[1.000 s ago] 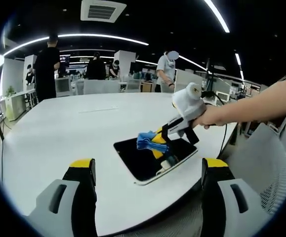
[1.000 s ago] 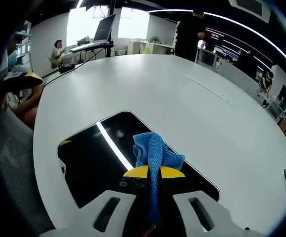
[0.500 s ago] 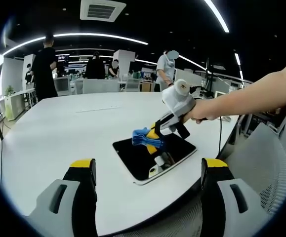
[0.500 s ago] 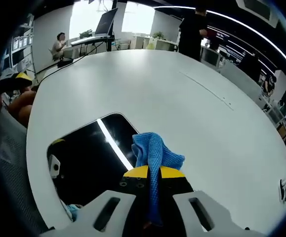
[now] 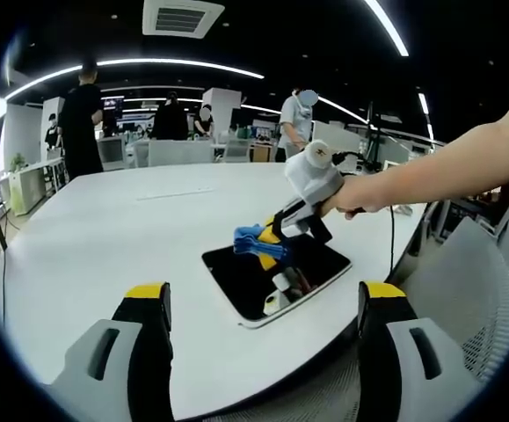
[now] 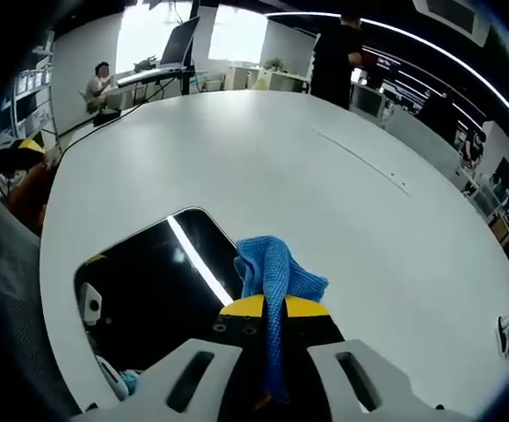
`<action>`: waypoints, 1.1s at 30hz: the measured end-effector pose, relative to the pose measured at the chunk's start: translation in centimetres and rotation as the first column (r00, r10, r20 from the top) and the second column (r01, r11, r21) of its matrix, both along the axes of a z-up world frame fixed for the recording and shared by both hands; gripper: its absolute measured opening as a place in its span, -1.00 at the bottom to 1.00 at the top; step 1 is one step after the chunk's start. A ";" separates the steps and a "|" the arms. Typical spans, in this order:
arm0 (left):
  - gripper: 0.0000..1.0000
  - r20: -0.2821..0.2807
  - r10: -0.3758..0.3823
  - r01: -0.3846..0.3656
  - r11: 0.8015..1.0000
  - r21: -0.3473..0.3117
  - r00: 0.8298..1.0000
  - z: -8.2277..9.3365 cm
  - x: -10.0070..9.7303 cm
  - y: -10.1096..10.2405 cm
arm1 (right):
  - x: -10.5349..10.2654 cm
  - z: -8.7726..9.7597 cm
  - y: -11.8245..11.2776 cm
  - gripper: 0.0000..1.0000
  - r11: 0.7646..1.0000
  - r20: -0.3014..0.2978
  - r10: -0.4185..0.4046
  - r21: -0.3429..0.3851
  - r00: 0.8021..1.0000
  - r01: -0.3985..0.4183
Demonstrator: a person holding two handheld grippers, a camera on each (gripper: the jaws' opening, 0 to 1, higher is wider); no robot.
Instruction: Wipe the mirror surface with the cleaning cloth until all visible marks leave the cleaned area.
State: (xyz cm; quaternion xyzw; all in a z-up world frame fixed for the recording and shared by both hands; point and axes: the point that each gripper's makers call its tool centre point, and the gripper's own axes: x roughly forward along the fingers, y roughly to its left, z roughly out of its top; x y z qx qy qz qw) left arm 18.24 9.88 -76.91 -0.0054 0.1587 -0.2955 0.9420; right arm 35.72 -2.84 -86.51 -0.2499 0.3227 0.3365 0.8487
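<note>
Office space surrounds your wide white counter, where the mirror lies flat near the edge. Your right claw is clenched on the blue cleaning cloth, mid-wipe over the glass; next, press down and sweep the remaining surface. Your left claw hangs released, well apart.

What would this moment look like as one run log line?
stage: wiping | right gripper: shut on blue cloth, at mirror far edge | left gripper: open, idle, near table edge
</note>
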 end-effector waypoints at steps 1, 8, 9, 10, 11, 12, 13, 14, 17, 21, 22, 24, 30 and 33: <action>0.73 0.000 0.000 0.000 1.000 0.000 1.000 0.0 0.0 0.0 | 0.0 0.0 0.0 -0.99 1.000 0.000 0.004 -0.004 1.000 -0.004; 0.77 0.004 0.005 -0.005 1.000 0.000 1.000 0.1 0.0 0.1 | 0.1 -0.1 -0.5 -0.99 1.000 -0.010 0.013 0.000 1.000 -0.013; 0.76 0.005 0.006 -0.006 1.000 0.000 1.000 0.1 0.0 0.1 | 0.1 -0.1 -0.6 -0.99 1.000 -0.010 0.010 0.005 1.000 -0.010; 0.76 0.006 0.008 -0.008 1.000 0.000 1.000 0.1 0.1 0.1 | 0.0 -0.1 -0.6 -0.99 1.000 -0.009 0.009 0.008 1.000 -0.008; 0.76 0.006 0.009 -0.009 1.000 0.000 1.000 0.1 0.1 0.2 | -0.1 -0.1 -0.6 -0.99 1.000 -0.008 0.008 0.008 1.000 -0.008; 0.76 0.006 0.009 -0.009 1.000 0.000 1.000 0.1 0.0 0.2 | -0.2 0.0 -0.6 -0.99 1.000 -0.007 0.009 0.006 1.000 -0.009; 0.76 0.005 0.009 -0.009 1.000 0.001 1.000 0.1 0.0 0.2 | -0.2 0.0 -0.7 -0.99 1.000 -0.007 0.010 0.003 1.000 -0.010; 0.76 0.005 0.009 -0.009 1.000 0.001 1.000 0.1 0.0 0.2 | -0.1 -0.1 -0.9 -0.99 1.000 -0.009 0.009 0.003 1.000 -0.009; 0.75 0.006 0.008 -0.008 1.000 0.000 1.000 0.1 0.0 0.2 | 0.1 -0.2 -1.8 -0.99 0.999 -0.026 -0.026 0.021 0.999 0.026; 0.75 0.005 0.009 -0.009 1.000 0.000 1.000 0.1 0.0 0.2 | -0.4 -0.1 -2.2 -0.99 0.999 -0.023 -0.028 0.028 0.999 0.029; 0.75 0.005 0.009 -0.009 1.000 0.000 1.000 0.1 0.0 0.2 | -0.4 -0.1 -2.3 -0.99 0.999 -0.022 -0.028 0.027 0.999 0.028; 0.75 0.005 0.007 -0.007 1.000 0.000 1.000 0.1 0.0 0.2 | -0.6 0.0 -2.6 -0.99 0.999 -0.022 -0.030 0.017 0.999 0.030; 0.75 0.003 0.009 -0.009 1.000 0.002 1.000 0.0 0.0 0.2 | -0.9 0.0 -3.4 -0.99 0.998 -0.030 -0.053 0.035 0.998 0.054; 0.75 0.003 0.011 -0.011 1.000 0.003 1.000 0.0 0.0 0.2 | -1.1 0.1 -3.5 -0.99 0.998 -0.033 -0.053 0.031 0.998 0.054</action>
